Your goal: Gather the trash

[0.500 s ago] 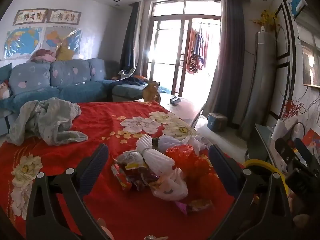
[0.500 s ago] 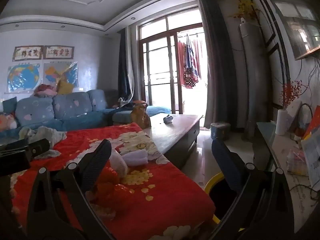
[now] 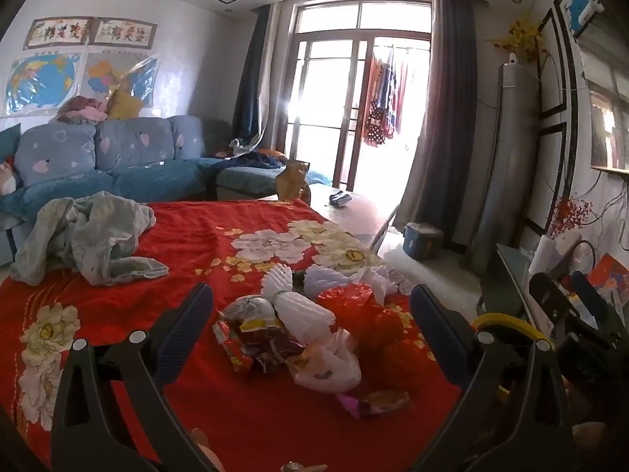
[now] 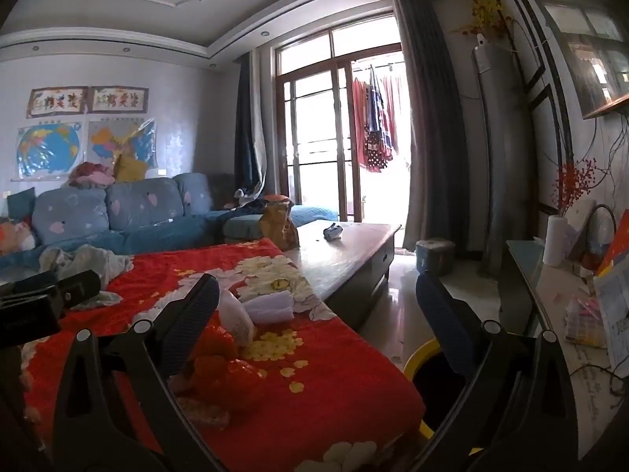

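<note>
Both claws are spread wide and carry nothing. The left gripper (image 3: 310, 314) hangs over a heap of trash (image 3: 298, 338) on a red flowered cloth (image 3: 204, 244); the heap lies right between and just beyond its blue pads, none of them touching it. In that heap, in the left wrist view: a white foam fruit net (image 3: 298, 310) at the centre, a crumpled red bag (image 3: 354, 306) at about two o'clock from it, a clear plastic bag (image 3: 330, 365) at five o'clock, dark snack wrappers (image 3: 259, 346) at eight o'clock, and one small wrapper (image 3: 377, 399) apart at five o'clock near the cloth's edge.

The right gripper (image 4: 318, 314) points past the cloth's corner; a yellow-rimmed bin (image 4: 416, 354) sits on the floor at five o'clock from its centre, partly hidden behind its right finger.

My judgement is that this is the start — the reach before the first pick. The next move calls for lowering the left claw onto one light piece, probably the foam net or the clear bag, and closing on a bunched fold rather than on the cloth beneath, then carrying it to the bin.

Writing: two framed banners (image 3: 90, 33) on the far wall bear large characters — too blurred to read. The wrappers show no legible brand.
</note>
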Demonstrator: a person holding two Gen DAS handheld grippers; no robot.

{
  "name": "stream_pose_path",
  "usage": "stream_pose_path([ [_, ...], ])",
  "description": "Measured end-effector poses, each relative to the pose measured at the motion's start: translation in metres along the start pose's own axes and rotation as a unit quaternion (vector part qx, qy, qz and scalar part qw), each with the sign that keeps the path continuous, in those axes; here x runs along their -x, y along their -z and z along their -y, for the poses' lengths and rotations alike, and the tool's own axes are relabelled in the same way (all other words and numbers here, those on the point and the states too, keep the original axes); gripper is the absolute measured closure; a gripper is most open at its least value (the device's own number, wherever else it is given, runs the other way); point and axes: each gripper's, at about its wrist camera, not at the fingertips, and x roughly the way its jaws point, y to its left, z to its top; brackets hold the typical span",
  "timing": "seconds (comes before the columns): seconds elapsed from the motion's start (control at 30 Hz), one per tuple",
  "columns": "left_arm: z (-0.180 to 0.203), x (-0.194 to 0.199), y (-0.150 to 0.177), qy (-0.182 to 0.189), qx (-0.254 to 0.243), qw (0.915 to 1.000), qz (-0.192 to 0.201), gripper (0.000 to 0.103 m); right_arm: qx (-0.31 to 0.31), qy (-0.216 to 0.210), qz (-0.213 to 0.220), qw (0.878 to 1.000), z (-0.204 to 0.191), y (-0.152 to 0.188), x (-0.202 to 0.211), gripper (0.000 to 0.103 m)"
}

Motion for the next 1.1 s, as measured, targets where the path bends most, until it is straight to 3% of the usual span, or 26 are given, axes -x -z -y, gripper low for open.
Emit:
stream_pose_path([
  [1.1,0.0045,0.0096,0.0007,0.01,-0.001,0.9999,-0.008,0.006,0.004,-0.005,-0.005,1.0,0.0,-0.0042,-0.0025,0.011],
])
